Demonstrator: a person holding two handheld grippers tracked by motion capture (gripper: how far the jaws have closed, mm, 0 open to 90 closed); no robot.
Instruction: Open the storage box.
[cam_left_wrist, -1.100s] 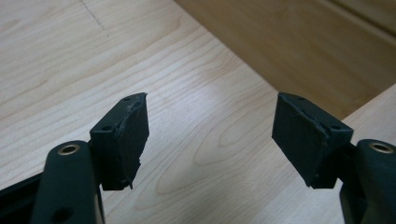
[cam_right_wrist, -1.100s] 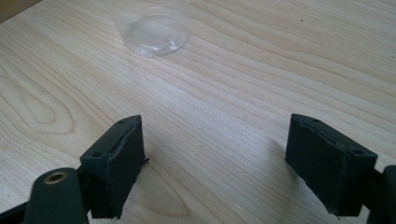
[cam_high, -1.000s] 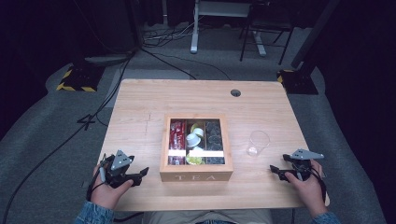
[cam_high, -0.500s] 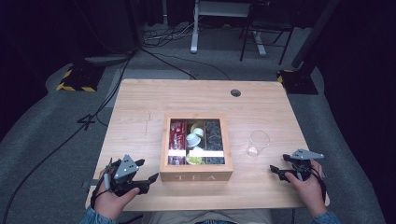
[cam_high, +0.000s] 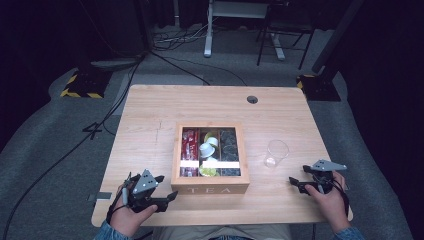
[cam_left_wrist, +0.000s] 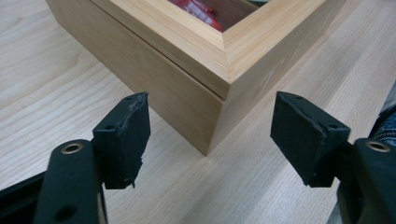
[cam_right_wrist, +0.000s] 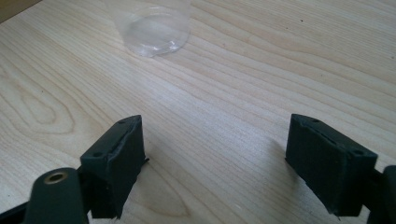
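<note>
Both grippers are held wide open and empty: the left gripper (cam_high: 170, 196) is brought close to the near left corner of the wooden tea box (cam_high: 210, 189), with that corner framed between its spread jaws in the left gripper view, though nothing is touched yet; the right gripper (cam_high: 295, 183) is rested low over the bare table (cam_high: 150, 115) at the near right, pointed toward the clear plastic cup (cam_high: 276, 153). Judged from this, the work is barely begun: the box is closed under its windowed lid, set at the middle of the table, and a grasp on it or its lid is yet to be made. Inside, behind the pane, red packets (cam_high: 189, 145) are seen in the left compartment, small white and yellow pods (cam_high: 207, 150) in the middle one, and dark items in the right. The cup stands apart to the right of the box, upright and apparently empty. Nothing is seen between the left gripper and the box corner, so the approach appears unobstructed.
</note>
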